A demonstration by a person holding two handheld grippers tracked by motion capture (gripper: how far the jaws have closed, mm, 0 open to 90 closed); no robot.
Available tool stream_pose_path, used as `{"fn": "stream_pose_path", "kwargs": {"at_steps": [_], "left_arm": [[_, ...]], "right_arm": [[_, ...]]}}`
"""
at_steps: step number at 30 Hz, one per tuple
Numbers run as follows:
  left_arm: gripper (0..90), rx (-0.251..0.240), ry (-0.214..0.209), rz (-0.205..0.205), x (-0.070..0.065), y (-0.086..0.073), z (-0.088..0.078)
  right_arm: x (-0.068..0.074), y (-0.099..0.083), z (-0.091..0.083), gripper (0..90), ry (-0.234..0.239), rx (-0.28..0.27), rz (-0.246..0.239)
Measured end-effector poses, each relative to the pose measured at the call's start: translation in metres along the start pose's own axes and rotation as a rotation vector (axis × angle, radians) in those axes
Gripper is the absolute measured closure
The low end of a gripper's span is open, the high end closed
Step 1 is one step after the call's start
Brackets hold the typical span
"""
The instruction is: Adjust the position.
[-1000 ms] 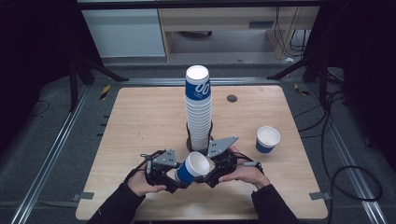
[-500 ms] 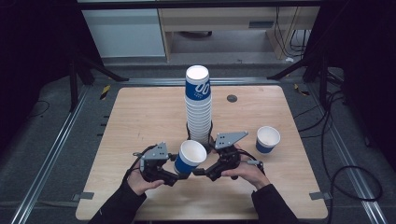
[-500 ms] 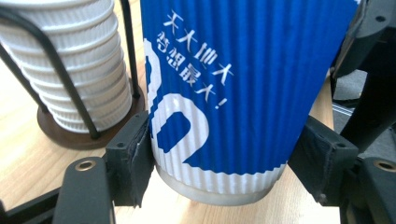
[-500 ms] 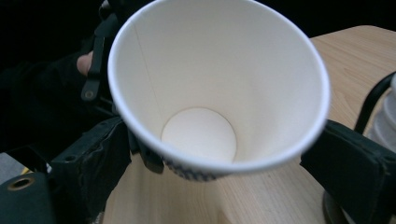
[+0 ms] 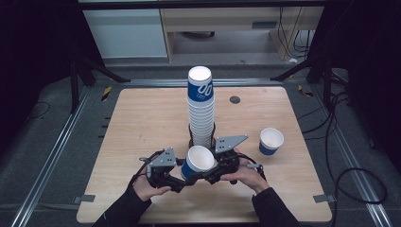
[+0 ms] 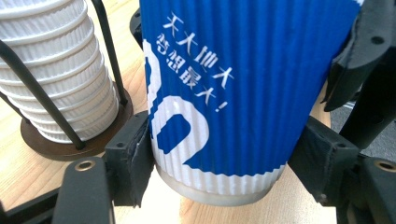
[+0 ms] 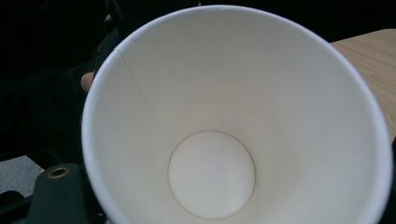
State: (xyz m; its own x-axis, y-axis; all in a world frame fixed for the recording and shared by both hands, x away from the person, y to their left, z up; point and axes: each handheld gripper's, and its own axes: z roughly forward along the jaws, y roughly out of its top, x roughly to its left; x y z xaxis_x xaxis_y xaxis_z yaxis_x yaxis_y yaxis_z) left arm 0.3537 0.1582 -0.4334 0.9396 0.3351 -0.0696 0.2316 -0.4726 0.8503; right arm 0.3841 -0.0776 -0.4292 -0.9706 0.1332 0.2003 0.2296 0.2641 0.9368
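Observation:
A blue ribbed paper cup (image 5: 198, 161) with a white inside hangs just above the table's near middle, its mouth tipped up. My left gripper (image 5: 187, 178) is shut on its lower wall, and the left gripper view shows a pad (image 6: 133, 158) pressing each side of the cup (image 6: 233, 84). My right gripper (image 5: 210, 176) comes in from the right, its jaws just closed onto the cup's upper part. The right gripper view looks into the cup (image 7: 212, 172), with one finger (image 7: 58, 186) against its outer wall. Its other finger is hidden.
A tall stack of the same cups (image 5: 201, 109) stands in a black wire holder (image 5: 192, 141) right behind the held cup. One more blue cup (image 5: 271, 141) stands upright at the right. The wooden table (image 5: 142, 118) has a small dark hole (image 5: 235, 100) at the back.
The held cup has tipped from lying sideways to mouth up and has risen a little. The right gripper has come in against it and its jaws have closed.

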Motion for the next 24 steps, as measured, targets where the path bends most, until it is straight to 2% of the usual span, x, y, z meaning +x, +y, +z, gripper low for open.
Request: {"fn": "stream_pose_path", "kwargs": {"at_steps": [4, 9, 13, 19, 24], "left_arm": [[27.2, 0.001, -0.004, -0.005, 0.001, -0.001, 0.0], [22.0, 0.021, 0.014, -0.011, 0.004, -0.004, -0.002], [20.1, 0.036, 0.033, -0.019, 0.009, -0.008, -0.005], [18.4, 0.045, 0.084, -0.064, 0.022, -0.015, -0.011], [17.2, 0.032, 0.142, -0.126, 0.033, -0.021, -0.018]], "right_arm": [[0.0, 0.0, 0.0, 21.0, -0.004, 0.002, -0.009], [0.0, 0.002, -0.005, 21.2, -0.018, -0.014, -0.011], [-0.003, 0.005, -0.015, 21.2, -0.059, -0.035, -0.014], [-0.006, 0.006, -0.029, 21.1, -0.134, -0.027, -0.012], [-0.007, 0.007, -0.039, 21.1, -0.194, -0.021, -0.015]]}}
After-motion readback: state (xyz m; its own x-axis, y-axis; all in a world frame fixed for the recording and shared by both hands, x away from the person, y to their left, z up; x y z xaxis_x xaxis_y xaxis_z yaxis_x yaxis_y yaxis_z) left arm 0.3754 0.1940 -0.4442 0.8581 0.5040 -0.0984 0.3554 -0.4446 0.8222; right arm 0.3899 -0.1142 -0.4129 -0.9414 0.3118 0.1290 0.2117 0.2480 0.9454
